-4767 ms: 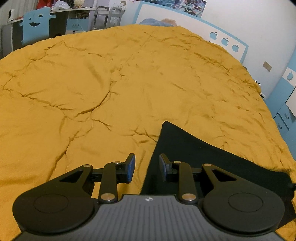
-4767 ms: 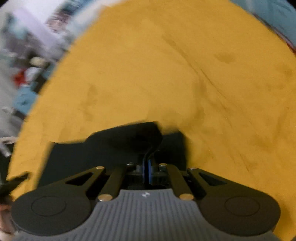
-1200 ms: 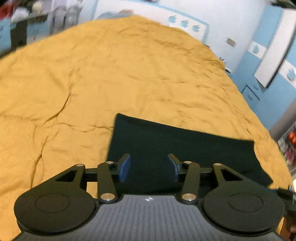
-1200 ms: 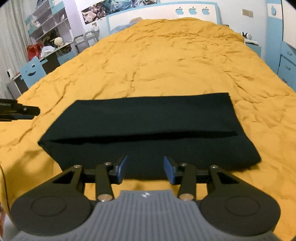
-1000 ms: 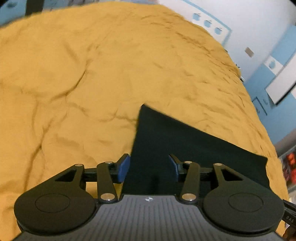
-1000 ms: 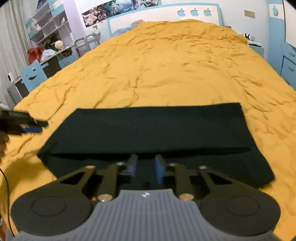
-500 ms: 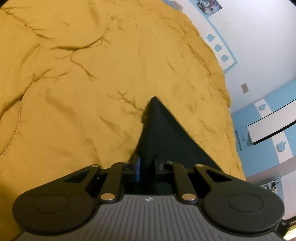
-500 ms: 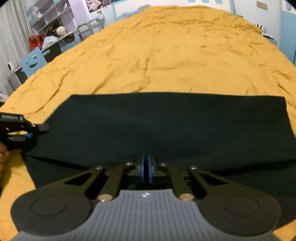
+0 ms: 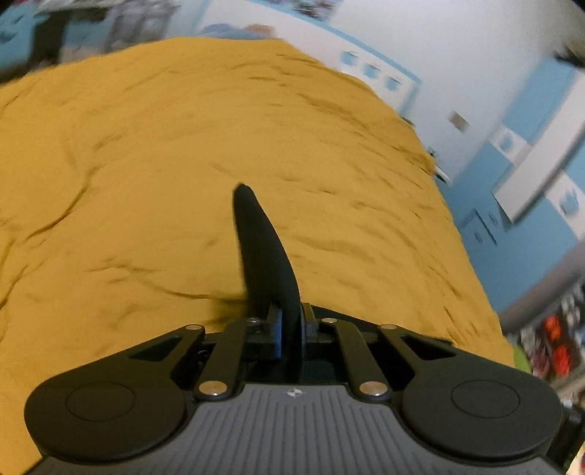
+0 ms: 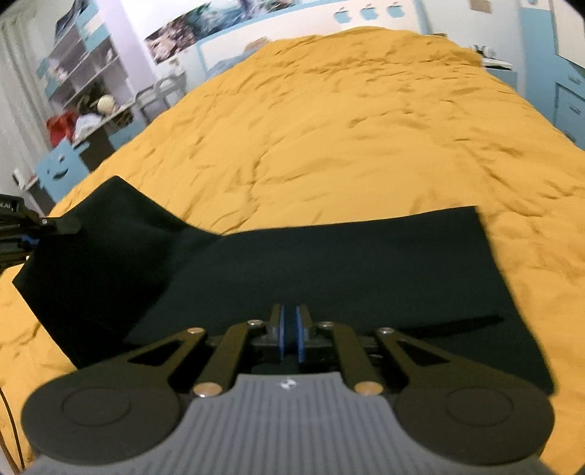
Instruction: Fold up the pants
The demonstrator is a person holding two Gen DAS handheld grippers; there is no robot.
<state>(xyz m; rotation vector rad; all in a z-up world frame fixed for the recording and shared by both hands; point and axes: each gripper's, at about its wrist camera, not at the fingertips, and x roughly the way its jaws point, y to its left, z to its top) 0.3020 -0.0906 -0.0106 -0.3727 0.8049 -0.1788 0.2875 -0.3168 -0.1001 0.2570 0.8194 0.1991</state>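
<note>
Left gripper (image 9: 290,330): clamped on the left end of the black pants (image 10: 329,270), with a fold of the cloth standing up edge-on between its blue pads (image 9: 276,329); it also shows at the left edge of the right wrist view (image 10: 33,234).
Right gripper (image 10: 289,338): fingers drawn nearly together over the near edge of the pants; a thin dark gap remains between the pads, and whether cloth is pinched there cannot be told.
Pants: folded into a long band lying crosswise on the bed, the left end raised off the cover, the right end lying flat.
Bedcover (image 10: 347,139): mustard yellow, wrinkled, under the pants on every side.
Beyond the bed: a blue-and-white headboard (image 10: 369,14), shelves (image 10: 80,62) at left, blue drawers (image 10: 570,106) at right.
</note>
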